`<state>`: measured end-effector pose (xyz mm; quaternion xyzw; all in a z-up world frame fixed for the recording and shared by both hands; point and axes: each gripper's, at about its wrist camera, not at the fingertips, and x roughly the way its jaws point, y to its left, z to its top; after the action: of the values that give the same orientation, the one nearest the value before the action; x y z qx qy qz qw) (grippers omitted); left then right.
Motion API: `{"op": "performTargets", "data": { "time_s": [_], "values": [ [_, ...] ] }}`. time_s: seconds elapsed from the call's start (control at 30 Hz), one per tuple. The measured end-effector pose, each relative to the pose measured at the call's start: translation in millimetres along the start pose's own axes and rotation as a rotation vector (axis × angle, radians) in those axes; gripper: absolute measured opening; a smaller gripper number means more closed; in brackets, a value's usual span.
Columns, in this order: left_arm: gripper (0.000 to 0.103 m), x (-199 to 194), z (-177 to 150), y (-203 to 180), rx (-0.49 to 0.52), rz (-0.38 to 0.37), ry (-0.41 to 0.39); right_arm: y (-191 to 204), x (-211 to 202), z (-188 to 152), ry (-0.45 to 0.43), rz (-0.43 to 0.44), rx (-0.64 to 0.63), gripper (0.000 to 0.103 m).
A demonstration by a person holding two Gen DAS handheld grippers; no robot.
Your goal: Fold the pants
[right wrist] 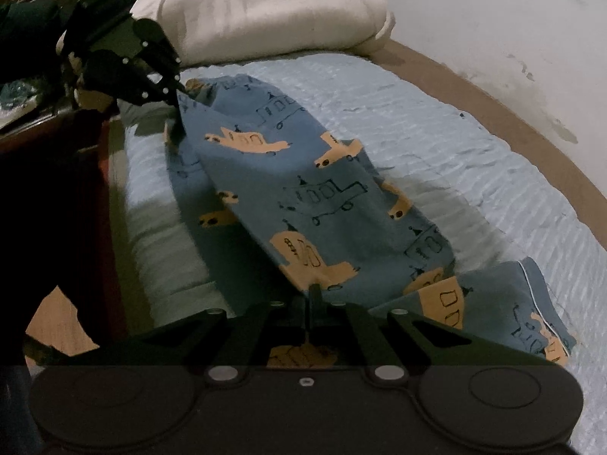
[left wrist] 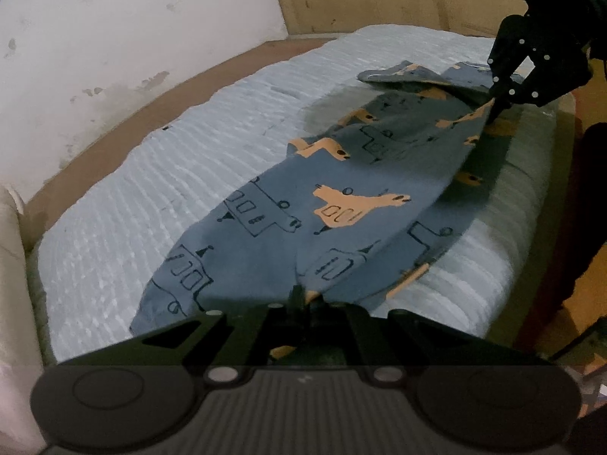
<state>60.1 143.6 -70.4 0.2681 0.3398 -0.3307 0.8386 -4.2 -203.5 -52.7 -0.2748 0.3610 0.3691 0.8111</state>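
Pants (left wrist: 341, 197) stretched lengthwise across the bed (left wrist: 159, 189), soft blue knit w/ orange & outlined vehicle prints, raised at both ends and sagging mid-span. Left gripper (left wrist: 299, 295) clamped tight on one end, fabric bunched at its tips. Right gripper (right wrist: 313, 295) pinched shut on the other end; a loose flap lies folded beside it. Bedcover's pale, ribbed quilting. Puffy cream pillow (right wrist: 265, 11) by the wall, part cut off. Edges dark, blurry.

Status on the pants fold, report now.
Left gripper jaws shut on pants edge. Right gripper jaws shut on the opposite end. Pants lifted, stretched between them over the bed. Pillow at far end, clear of fold.
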Motion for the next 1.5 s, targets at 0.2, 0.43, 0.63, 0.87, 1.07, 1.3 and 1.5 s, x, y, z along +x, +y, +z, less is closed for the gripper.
{"op": "performTargets", "data": {
  "time_s": [0.2, 0.43, 0.63, 0.87, 1.07, 1.3, 1.5],
  "values": [
    [0.001, -0.3, 1.9, 4.2, 0.023, -0.055, 0.024, 10.5, -1.9, -3.9, 0.009, 0.016, -0.012, 0.0],
    [0.001, 1.8, 3.1, 7.3, 0.021, -0.065, 0.021, 16.3, 0.1, -8.9, 0.015, 0.024, -0.006, 0.0],
    [0.001, -2.1, 1.8, 7.7, 0.023, -0.073, 0.017, 15.0, -4.3, -10.3, 0.01, 0.03, -0.002, 0.0],
    [0.001, 5.7, -1.1, -1.4, 0.071, -0.084, 0.06, 14.5, 3.1, -15.8, 0.029, 0.038, 0.004, 0.0],
    [0.001, 7.1, 2.3, -5.6, 0.117, -0.069, 0.077, 14.1, 4.5, -15.7, 0.032, 0.039, 0.003, 0.0],
    [0.002, 2.3, 2.6, -8.3, 0.137, -0.058, 0.09, 14.6, 5.8, -17.5, 0.033, 0.038, 0.006, 0.001],
    [0.015, -16.0, 1.4, 1.5, 0.069, -0.08, 0.083, 14.7, 6.5, -17.6, 0.034, 0.038, 0.006, 0.001]
  ]
}}
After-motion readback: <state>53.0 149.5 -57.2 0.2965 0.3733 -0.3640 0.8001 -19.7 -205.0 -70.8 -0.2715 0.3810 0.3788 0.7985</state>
